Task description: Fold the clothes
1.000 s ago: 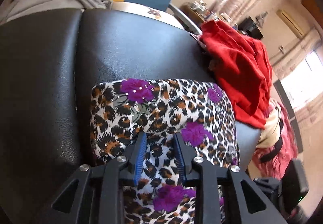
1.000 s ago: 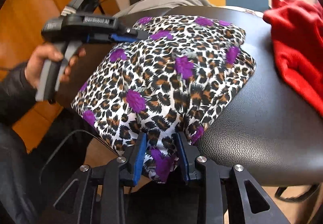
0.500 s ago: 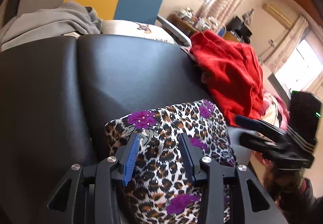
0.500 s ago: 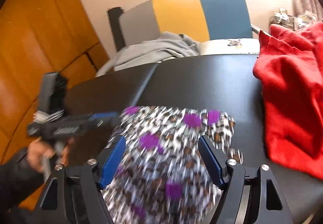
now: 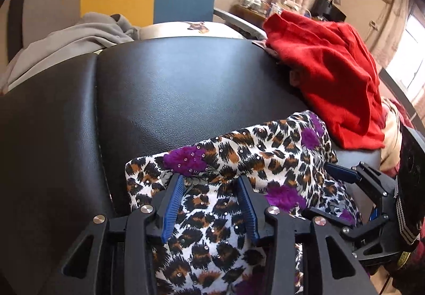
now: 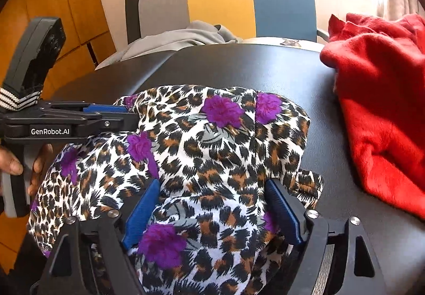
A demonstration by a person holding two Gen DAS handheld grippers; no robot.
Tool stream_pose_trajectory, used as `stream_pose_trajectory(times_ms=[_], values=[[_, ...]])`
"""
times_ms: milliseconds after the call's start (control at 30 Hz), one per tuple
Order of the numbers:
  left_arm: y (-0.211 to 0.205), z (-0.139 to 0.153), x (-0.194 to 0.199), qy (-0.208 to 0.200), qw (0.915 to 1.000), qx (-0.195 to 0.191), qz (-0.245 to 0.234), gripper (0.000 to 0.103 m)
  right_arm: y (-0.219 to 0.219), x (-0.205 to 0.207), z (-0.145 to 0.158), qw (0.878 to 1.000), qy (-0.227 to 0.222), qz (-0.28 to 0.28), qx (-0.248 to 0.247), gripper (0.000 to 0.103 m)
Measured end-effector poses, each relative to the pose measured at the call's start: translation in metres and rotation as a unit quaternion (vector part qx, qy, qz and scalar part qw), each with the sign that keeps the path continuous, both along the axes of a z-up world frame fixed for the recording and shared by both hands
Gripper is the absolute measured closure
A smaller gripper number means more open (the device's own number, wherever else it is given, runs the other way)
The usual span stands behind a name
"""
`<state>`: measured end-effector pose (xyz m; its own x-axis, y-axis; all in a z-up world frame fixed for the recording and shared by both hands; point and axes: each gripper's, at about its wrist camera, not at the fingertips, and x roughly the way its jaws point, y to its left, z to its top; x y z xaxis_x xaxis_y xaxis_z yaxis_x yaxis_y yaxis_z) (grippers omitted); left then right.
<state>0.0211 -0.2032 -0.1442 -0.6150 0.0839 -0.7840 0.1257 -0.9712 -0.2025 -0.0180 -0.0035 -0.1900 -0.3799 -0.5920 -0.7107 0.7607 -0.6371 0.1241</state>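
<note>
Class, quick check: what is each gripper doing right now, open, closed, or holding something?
Left gripper: open, jaws just opened, above the leopard-print garment with purple flowers, not gripping.
Right gripper: open wide, jaws just opened, same garment below, released.

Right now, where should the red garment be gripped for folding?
Grip the red garment at its near-left edge on the black padded surface, coming in from the leopard-print side: it lies bunched, and that thick fold faces the open right gripper.
</note>
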Motion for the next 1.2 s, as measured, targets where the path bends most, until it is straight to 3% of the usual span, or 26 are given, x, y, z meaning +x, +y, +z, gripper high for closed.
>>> stream_pose_trajectory(times_ms=[67,200,300,400,500,633,700,1033,1100,1133,1167,1200], values=[[-0.002,0.001,0.002,0.006,0.9999,0.006,0.006,0.060,0.002,-0.001,0.000,1.000,0.000,0.002,-0.001,0.019],[-0.020,0.016,0.020,0.034,0.9964,0.068,0.037,0.060,-0.005,-0.003,0.002,1.000,-0.012,0.001,0.004,0.019],[-0.046,0.024,0.051,0.056,0.9903,0.110,0.064,0.053,-0.008,-0.014,0.014,0.999,-0.047,0.000,0.006,0.018],[-0.070,0.016,0.081,0.060,0.9822,0.163,0.071,0.047,0.014,-0.019,0.037,0.996,-0.080,-0.008,-0.047,0.013],[-0.077,-0.003,0.098,0.043,0.9775,0.197,0.062,0.045,0.043,-0.026,0.049,0.988,-0.122,-0.016,-0.090,0.003],[-0.069,-0.025,0.100,0.024,0.9690,0.244,0.031,0.044,0.075,-0.044,0.030,0.967,-0.219,-0.044,-0.120,0.003],[-0.060,-0.032,0.095,0.023,0.9704,0.240,0.019,0.044,0.079,-0.049,0.016,0.962,-0.243,-0.051,-0.116,0.003],[-0.044,-0.030,0.068,0.048,0.9602,0.274,-0.022,0.043,0.020,-0.057,0.002,0.958,-0.246,0.022,-0.148,0.000],[-0.042,-0.031,0.063,0.039,0.9585,0.281,-0.026,0.053,0.012,-0.055,0.002,0.963,-0.229,0.038,-0.140,0.000],[-0.041,-0.032,0.063,0.036,0.9578,0.284,-0.023,0.071,0.011,-0.054,0.002,0.966,-0.219,0.038,-0.129,0.002],[-0.041,-0.034,0.063,0.033,0.9569,0.288,-0.020,0.078,0.013,-0.053,0.003,0.971,-0.207,0.031,-0.113,0.021],[-0.040,-0.036,0.063,0.030,0.9561,0.291,-0.017,0.078,0.016,-0.053,0.004,0.976,-0.194,0.025,-0.096,0.060]])
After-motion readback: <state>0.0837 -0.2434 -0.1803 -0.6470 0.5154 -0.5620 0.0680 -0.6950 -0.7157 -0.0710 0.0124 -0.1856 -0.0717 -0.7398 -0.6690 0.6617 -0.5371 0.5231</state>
